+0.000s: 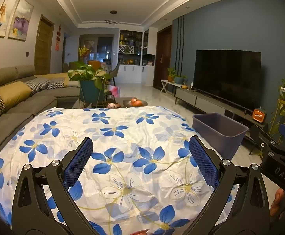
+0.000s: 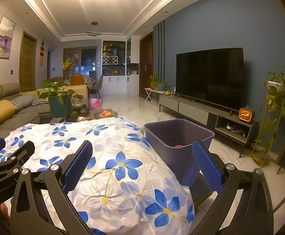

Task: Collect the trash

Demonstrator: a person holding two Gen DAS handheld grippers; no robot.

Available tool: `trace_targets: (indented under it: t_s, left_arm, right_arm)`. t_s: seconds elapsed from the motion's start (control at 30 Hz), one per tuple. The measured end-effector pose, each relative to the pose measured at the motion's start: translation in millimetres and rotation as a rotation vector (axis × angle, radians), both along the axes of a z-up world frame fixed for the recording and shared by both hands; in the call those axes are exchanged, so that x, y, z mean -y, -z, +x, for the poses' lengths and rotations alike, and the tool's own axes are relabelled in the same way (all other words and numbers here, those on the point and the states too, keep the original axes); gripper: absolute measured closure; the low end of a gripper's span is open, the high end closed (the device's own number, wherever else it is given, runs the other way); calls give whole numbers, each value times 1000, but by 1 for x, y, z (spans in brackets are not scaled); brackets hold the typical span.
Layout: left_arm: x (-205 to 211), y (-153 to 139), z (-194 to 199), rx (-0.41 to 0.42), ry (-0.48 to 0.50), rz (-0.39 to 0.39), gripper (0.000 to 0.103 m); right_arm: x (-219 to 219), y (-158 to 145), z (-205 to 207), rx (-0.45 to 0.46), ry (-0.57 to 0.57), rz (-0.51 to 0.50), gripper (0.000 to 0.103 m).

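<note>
A purple plastic bin (image 2: 178, 137) stands at the right edge of the table, with something pink (image 2: 178, 146) lying inside it. The bin also shows in the left wrist view (image 1: 220, 130). The table is covered by a white cloth with blue flowers (image 1: 122, 137). No loose trash shows on the cloth. My left gripper (image 1: 140, 148) is open and empty above the cloth. My right gripper (image 2: 142, 152) is open and empty, near the bin's front left corner. Each gripper shows at the edge of the other's view.
A grey sofa (image 1: 15, 101) with cushions runs along the left. A potted plant (image 1: 89, 84) and a low table with fruit (image 1: 134, 102) stand beyond the cloth. A TV (image 2: 209, 76) on a low cabinet lines the right wall, with a plant stand (image 2: 273, 105) beside it.
</note>
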State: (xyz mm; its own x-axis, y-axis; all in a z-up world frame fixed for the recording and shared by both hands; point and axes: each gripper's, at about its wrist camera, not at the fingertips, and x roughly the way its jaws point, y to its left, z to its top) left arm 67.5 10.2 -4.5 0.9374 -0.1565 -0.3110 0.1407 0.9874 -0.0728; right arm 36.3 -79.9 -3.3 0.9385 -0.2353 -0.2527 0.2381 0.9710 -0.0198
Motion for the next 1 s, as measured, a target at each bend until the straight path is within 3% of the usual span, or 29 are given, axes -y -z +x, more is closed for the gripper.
trace_targets:
  t_s: [1.0]
  left_arm:
    - [-4, -3, -6, 12, -28, -17, 6]
  right_arm:
    - [-4, 2, 0, 5, -24, 1, 6]
